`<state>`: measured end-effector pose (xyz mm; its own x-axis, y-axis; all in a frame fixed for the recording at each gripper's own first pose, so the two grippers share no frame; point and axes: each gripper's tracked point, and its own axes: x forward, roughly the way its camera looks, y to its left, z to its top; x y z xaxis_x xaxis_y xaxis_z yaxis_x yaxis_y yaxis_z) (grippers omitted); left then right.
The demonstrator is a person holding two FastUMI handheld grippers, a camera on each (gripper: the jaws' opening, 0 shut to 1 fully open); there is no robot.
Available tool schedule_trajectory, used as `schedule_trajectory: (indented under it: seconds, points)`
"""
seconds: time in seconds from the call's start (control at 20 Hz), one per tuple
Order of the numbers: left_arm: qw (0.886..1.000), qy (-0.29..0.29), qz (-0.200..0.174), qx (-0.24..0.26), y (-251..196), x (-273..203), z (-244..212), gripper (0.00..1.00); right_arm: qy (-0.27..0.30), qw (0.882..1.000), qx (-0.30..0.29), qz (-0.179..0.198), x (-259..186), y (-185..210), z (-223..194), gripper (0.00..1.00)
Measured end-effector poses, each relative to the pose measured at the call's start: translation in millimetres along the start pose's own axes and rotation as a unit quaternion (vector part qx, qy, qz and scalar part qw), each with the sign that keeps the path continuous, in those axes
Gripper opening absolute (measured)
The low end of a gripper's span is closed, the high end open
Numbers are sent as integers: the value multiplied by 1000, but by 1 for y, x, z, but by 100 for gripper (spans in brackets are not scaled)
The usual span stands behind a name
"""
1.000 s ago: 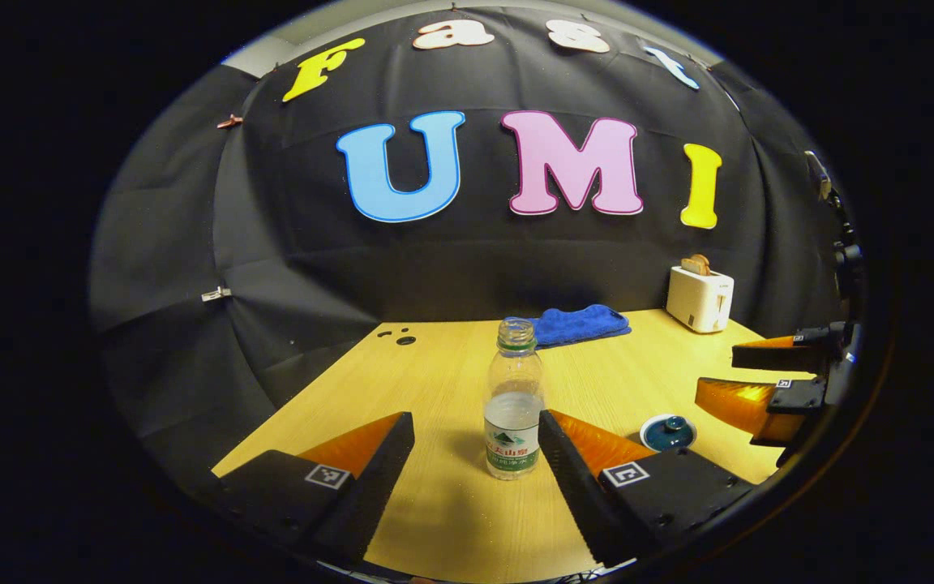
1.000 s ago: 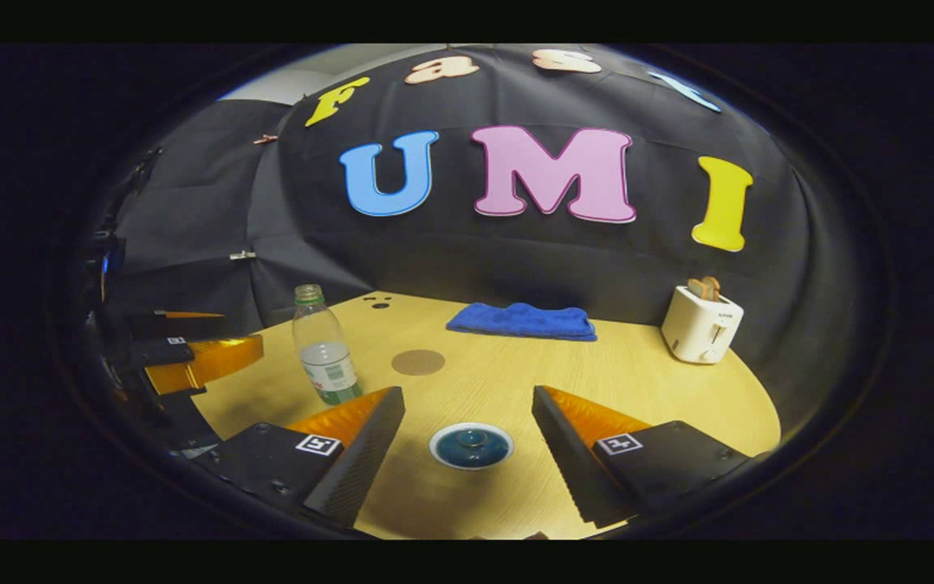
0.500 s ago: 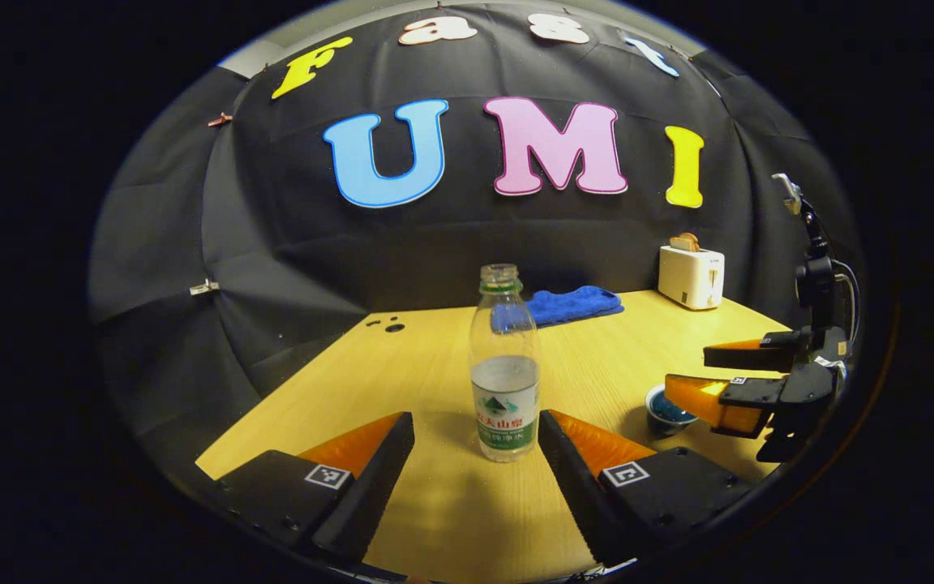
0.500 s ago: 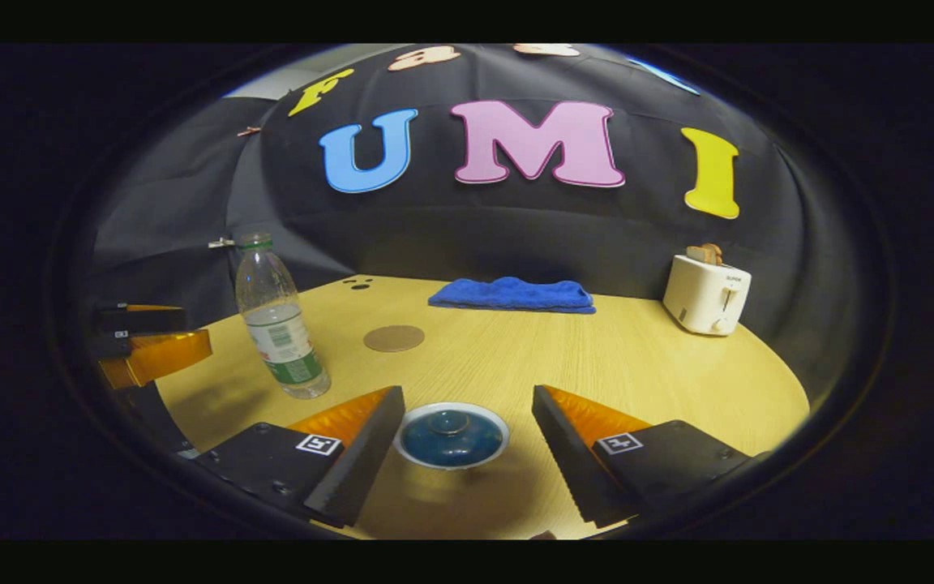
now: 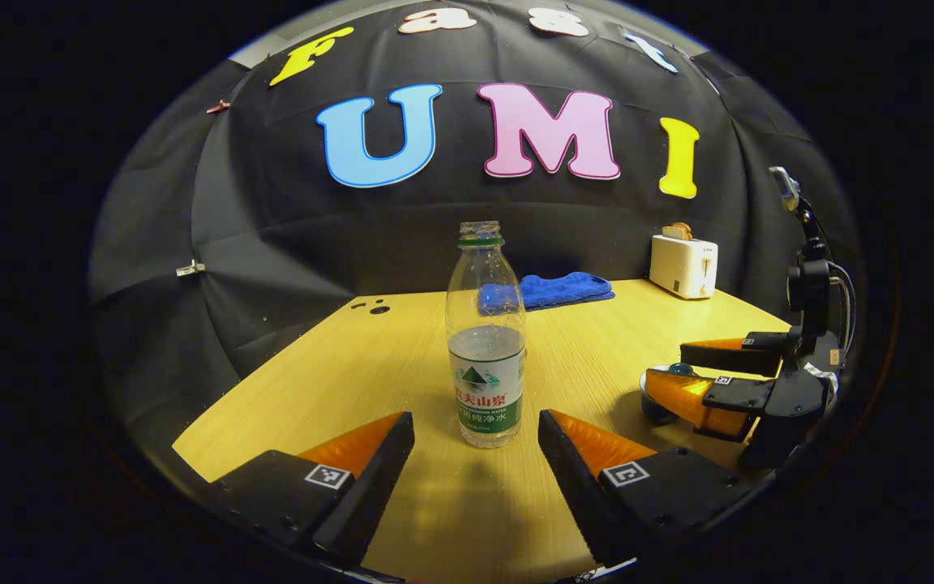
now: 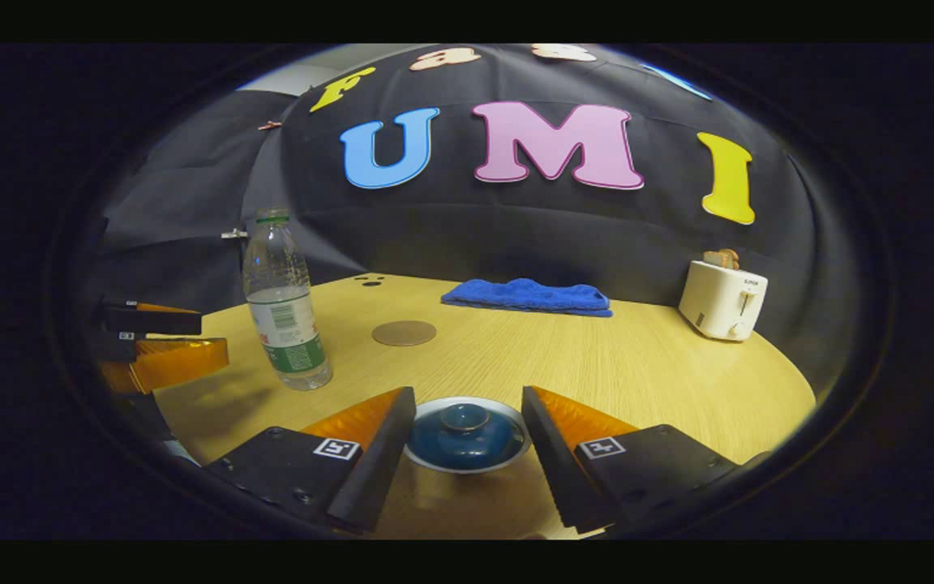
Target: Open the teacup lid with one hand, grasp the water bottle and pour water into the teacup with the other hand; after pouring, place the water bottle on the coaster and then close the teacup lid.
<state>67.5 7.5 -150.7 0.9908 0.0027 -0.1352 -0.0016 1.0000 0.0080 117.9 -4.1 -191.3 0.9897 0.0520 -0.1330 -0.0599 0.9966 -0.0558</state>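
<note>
A clear water bottle (image 5: 485, 341) with no cap and a green label stands upright on the wooden table (image 5: 337, 381), part full. My left gripper (image 5: 475, 426) is open, and the bottle's base sits just beyond its fingertips, centred in the gap. The dark blue teacup with its lid (image 6: 467, 431) on lies between the fingers of my right gripper (image 6: 467, 405), which is open and close around the lid's rim. In the left gripper view the right gripper (image 5: 714, 377) straddles the teacup (image 5: 655, 401). A round brown coaster (image 6: 404, 332) lies behind, right of the bottle (image 6: 284, 312).
A folded blue towel (image 6: 528, 296) lies at the table's back edge. A white toaster (image 6: 722, 300) with bread in it stands at the back right. The left gripper (image 6: 163, 345) shows at the left of the right gripper view, beside the bottle.
Both grippers have come lower and closer: the bottle looms larger before the left one, and the right one has slid around the lidded teacup with its fingers a little narrower.
</note>
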Motion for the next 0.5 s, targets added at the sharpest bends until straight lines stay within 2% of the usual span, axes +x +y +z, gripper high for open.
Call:
schedule_trajectory:
  seconds: [0.05, 0.1, 0.2, 0.35, 0.45, 0.5]
  points:
    - [1000, 1, 1, -2, 1, 1, -1, 97, -1, 1000, 0, 1, 0, -1, 0, 82]
    - [1000, 3, 2, -3, 2, 2, -4, 97, -3, 1000, 0, 1, 2, 1, 1, 75]
    - [1000, 10, 0, -2, 5, 2, -12, 97, -6, 1000, -1, 4, 2, 3, 2, 69]
    - [1000, 24, 0, 2, 10, 2, -22, 97, -7, 1000, -6, 8, 3, 4, 3, 63]
    - [1000, 27, 2, -1, 13, 2, -25, 97, -6, 1000, -7, 10, 4, 6, 6, 54]
    - [1000, 28, 4, -3, 13, 4, -25, 97, -6, 1000, -6, 8, 5, 4, 7, 43]
